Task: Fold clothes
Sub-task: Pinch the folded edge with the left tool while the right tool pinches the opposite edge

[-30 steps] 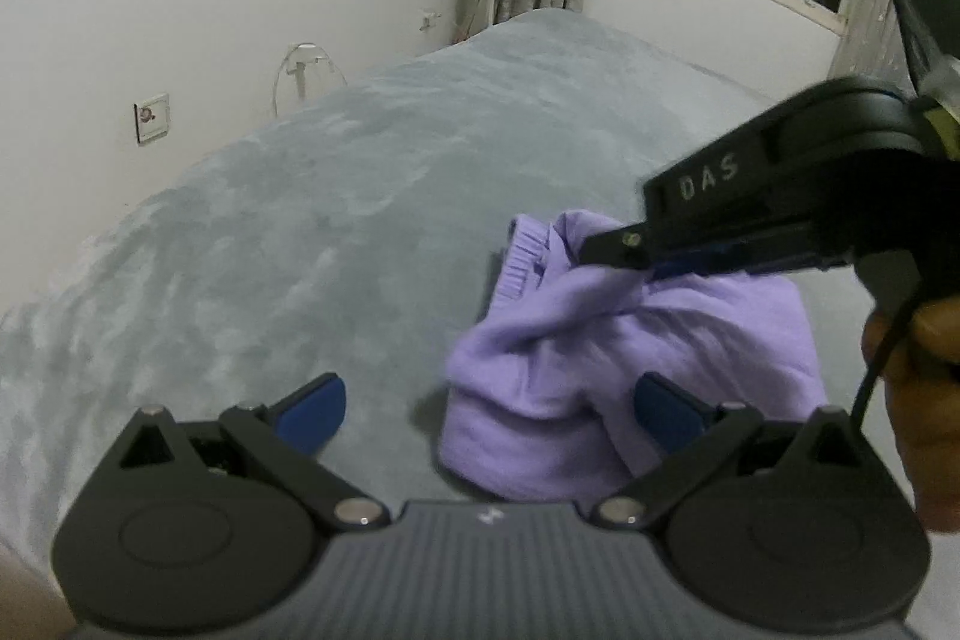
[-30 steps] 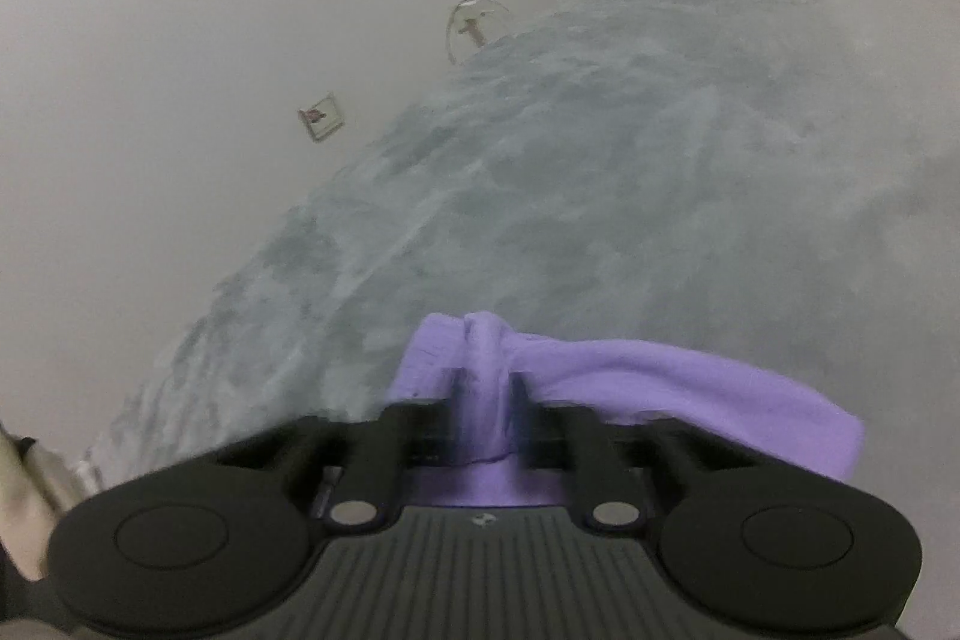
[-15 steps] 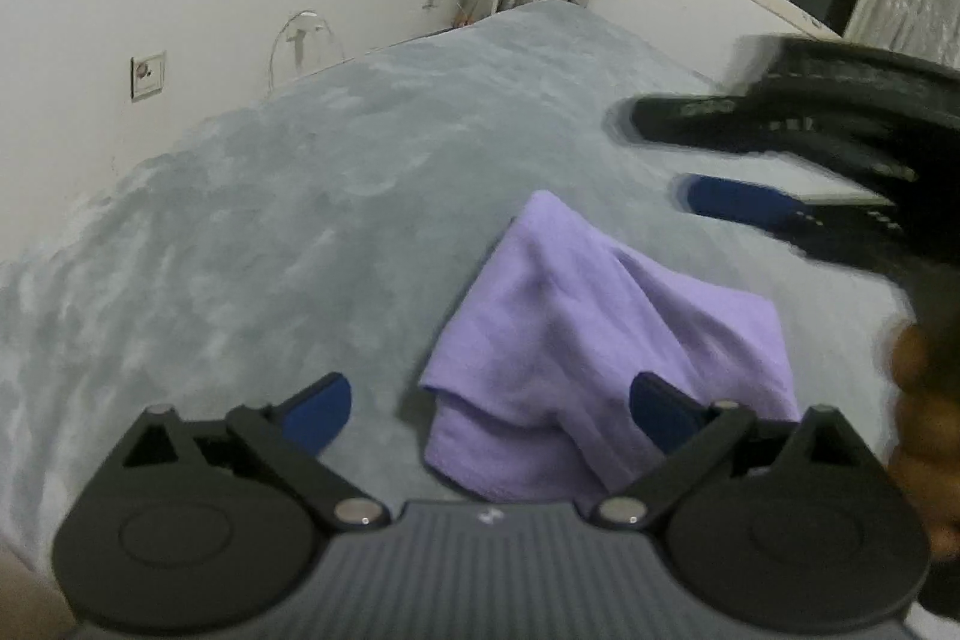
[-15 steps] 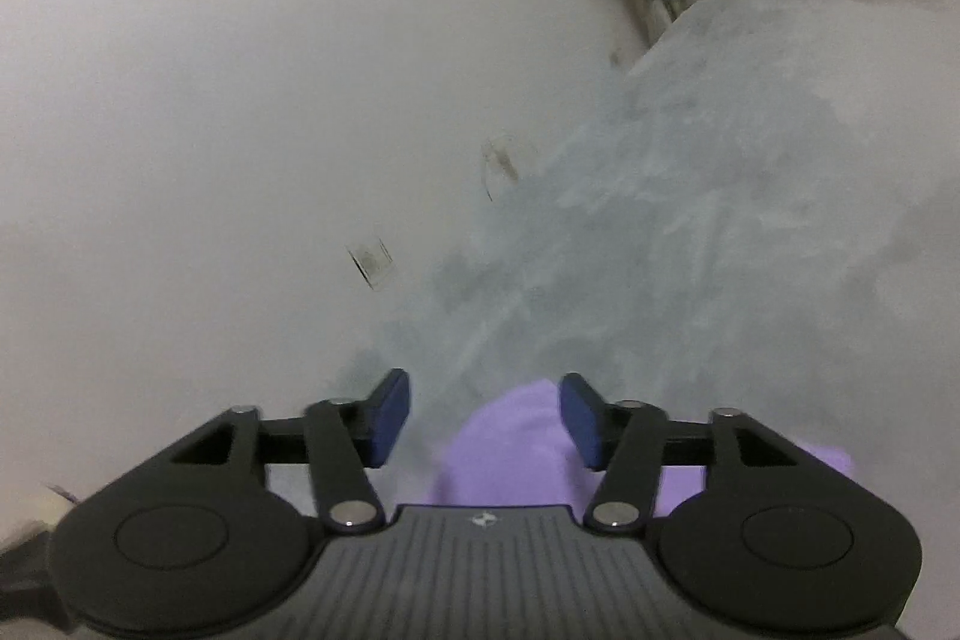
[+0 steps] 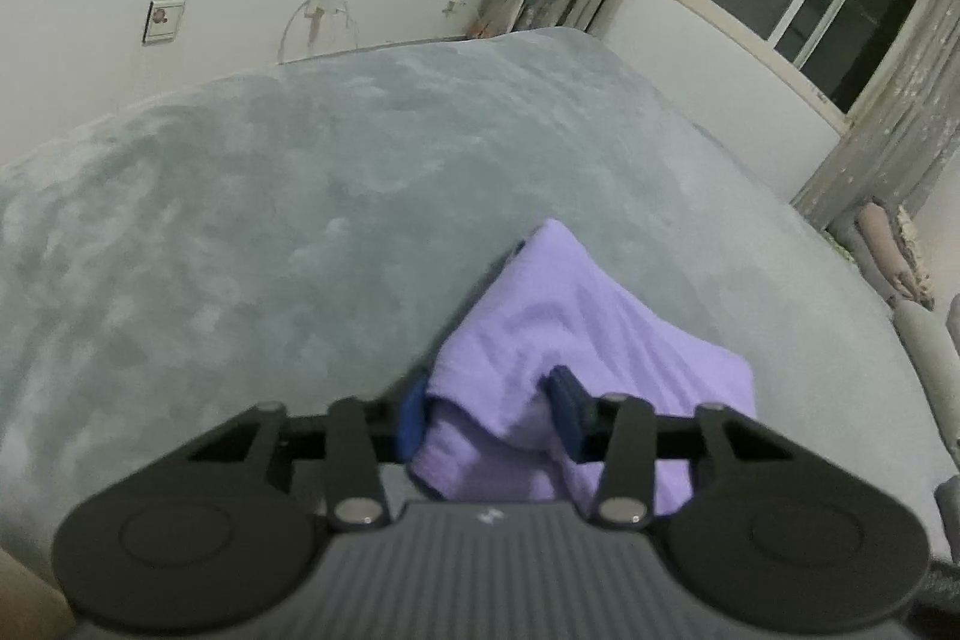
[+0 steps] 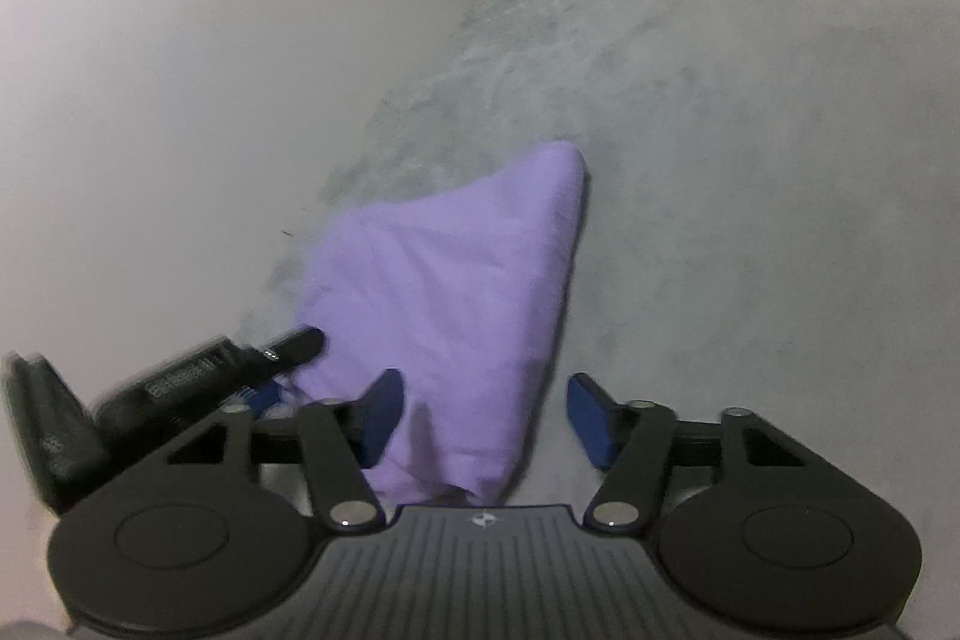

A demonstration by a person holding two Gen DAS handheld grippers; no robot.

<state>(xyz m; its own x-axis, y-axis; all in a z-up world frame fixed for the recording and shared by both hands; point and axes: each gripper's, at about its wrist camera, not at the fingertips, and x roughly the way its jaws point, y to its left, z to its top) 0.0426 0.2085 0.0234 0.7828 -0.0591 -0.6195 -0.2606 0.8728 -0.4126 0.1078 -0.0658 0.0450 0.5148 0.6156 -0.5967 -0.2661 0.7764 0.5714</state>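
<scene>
While its jaws have just been closing, the left gripper (image 5: 489, 415) pinches a bunched fold of the lilac garment (image 5: 576, 328) between its blue pads on the grey bedspread (image 5: 270, 220). From the right wrist, the right gripper (image 6: 486, 415) stands half-wide after closing somewhat, the garment's near edge lying loose between its fingers, nearer the left one.

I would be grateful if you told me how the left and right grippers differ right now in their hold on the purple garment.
The left gripper has just been closing and its jaws pinch a fold of the purple garment; the right gripper stands wider, pads clear of the cloth. The left bites the garment's near edge; the right only straddles a corner. Both point down at the same garment on the grey bed.
</scene>
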